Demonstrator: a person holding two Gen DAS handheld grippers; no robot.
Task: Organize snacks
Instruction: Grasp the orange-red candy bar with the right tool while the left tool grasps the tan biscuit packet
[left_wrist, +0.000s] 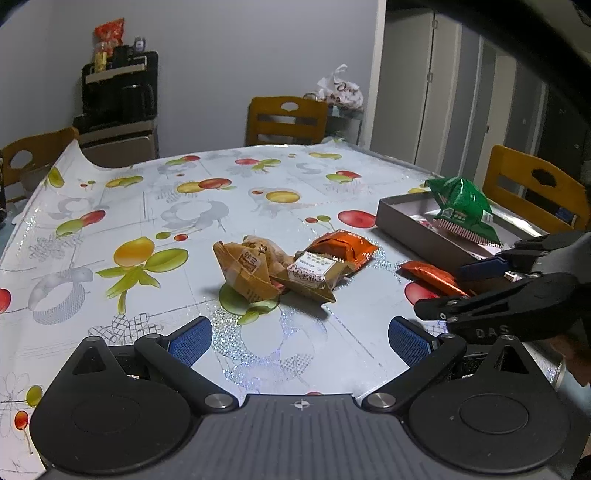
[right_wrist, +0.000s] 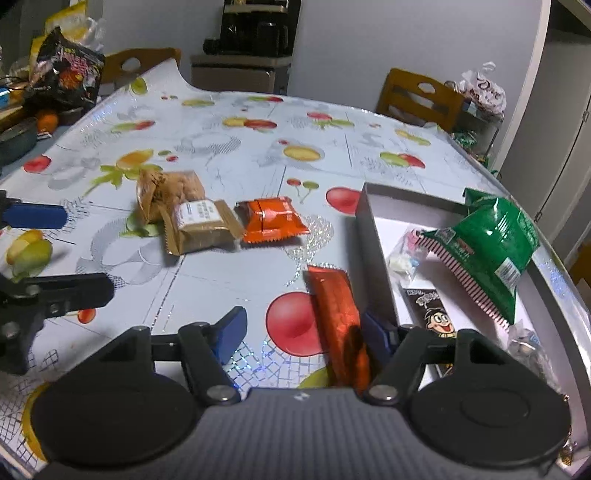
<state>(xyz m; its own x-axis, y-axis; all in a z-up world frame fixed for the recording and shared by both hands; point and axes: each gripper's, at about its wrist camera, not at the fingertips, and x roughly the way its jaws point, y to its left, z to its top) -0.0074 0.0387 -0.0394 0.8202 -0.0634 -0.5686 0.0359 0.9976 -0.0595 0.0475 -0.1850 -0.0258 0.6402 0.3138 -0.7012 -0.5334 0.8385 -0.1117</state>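
Left wrist view: left gripper (left_wrist: 300, 341) over bare fruit-print tablecloth (left_wrist: 147, 206), jaws wide apart, nothing between the blue pads. Ahead of it lie a tan snack pack (left_wrist: 247, 271), a brown labelled pack (left_wrist: 314, 277) leaning on it, and an orange square pack (left_wrist: 341, 247) behind. The right gripper (left_wrist: 476, 284) enters from the right edge, its fingers either side of an orange stick packet (left_wrist: 430, 277); contact not clear from here.

Right wrist view fills in more: the right gripper (right_wrist: 306, 332) has its jaws apart, and the orange stick packet (right_wrist: 338, 321) lies on the cloth between the pads, close against the right pad, well clear of the left one; not clamped. The packet sits just beside the outer wall of the grey box (right_wrist: 373, 258). Inside the box, seen only properly here: a green bag (right_wrist: 495, 247) propped on the far rim, a small clear wrapped sweet (right_wrist: 402, 254), a black cartoon-face packet (right_wrist: 430, 310), and another clear wrapper (right_wrist: 524, 343) at the near right corner. Also only here: a black chip bag (right_wrist: 66, 74) on clutter at far left.

Left view alone shows "DAS" moulded on the right gripper's body. Label text on the brown pack and the green bag too small to read.
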